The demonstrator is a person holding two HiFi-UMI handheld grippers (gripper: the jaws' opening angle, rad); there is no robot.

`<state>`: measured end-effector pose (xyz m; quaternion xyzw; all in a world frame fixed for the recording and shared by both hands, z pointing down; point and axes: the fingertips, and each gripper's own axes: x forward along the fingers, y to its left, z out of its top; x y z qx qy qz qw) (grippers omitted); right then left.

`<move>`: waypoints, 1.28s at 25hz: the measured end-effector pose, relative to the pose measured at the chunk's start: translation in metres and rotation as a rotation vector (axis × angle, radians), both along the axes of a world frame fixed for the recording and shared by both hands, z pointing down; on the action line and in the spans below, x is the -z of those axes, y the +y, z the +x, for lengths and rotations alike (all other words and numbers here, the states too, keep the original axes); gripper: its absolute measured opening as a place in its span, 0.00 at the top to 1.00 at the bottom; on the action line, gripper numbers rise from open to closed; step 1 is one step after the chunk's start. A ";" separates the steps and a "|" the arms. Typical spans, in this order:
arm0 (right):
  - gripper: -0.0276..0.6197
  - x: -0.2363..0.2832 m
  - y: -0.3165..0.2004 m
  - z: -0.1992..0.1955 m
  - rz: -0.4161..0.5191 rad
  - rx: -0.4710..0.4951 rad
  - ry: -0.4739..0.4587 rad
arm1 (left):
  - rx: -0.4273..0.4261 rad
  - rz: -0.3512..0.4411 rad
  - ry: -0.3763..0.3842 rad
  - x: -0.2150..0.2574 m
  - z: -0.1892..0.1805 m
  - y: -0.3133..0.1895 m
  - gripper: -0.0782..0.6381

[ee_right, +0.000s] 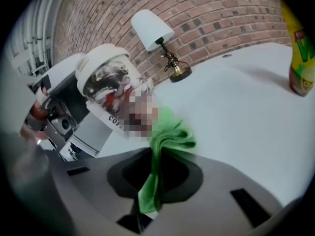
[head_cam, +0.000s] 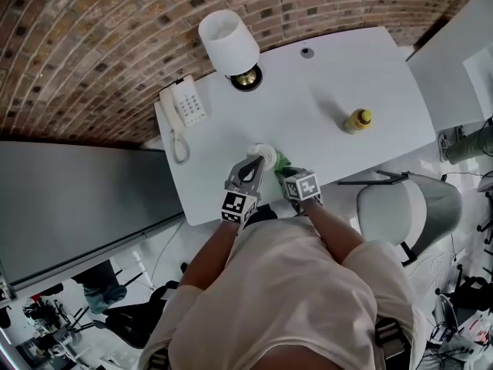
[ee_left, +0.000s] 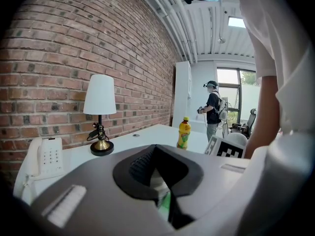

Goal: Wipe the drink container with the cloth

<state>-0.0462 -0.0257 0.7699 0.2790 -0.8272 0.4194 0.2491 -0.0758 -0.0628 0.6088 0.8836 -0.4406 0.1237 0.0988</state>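
Note:
A paper coffee cup (ee_right: 114, 93) with a white lid is held tilted just above the white table (head_cam: 323, 75) near its front edge. My left gripper (head_cam: 254, 168) is shut on the cup; in the left gripper view only a pale sliver of the cup (ee_left: 156, 180) shows between the jaws. My right gripper (ee_right: 152, 181) is shut on a green cloth (ee_right: 170, 134), whose bunched end presses against the cup's lower side. From the head view the cloth (head_cam: 281, 161) lies just right of the cup's lid (head_cam: 263, 154), and the right gripper (head_cam: 288, 177) is close beside the left.
A yellow drink bottle (head_cam: 357, 120) stands at the table's right. A lamp (head_cam: 229, 43) and a white phone (head_cam: 183, 105) sit along the brick wall at the back left. A grey chair (head_cam: 408, 210) is to my right. Another person (ee_left: 212, 107) stands far off.

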 end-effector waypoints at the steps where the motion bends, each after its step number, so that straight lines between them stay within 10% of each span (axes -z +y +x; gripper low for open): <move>1: 0.88 -0.001 0.001 -0.003 0.001 0.012 0.005 | 0.000 -0.002 -0.002 0.000 0.000 0.000 0.88; 32: 0.88 0.118 0.014 -0.023 0.382 0.212 -0.060 | 0.006 -0.007 0.020 0.002 0.000 0.000 0.88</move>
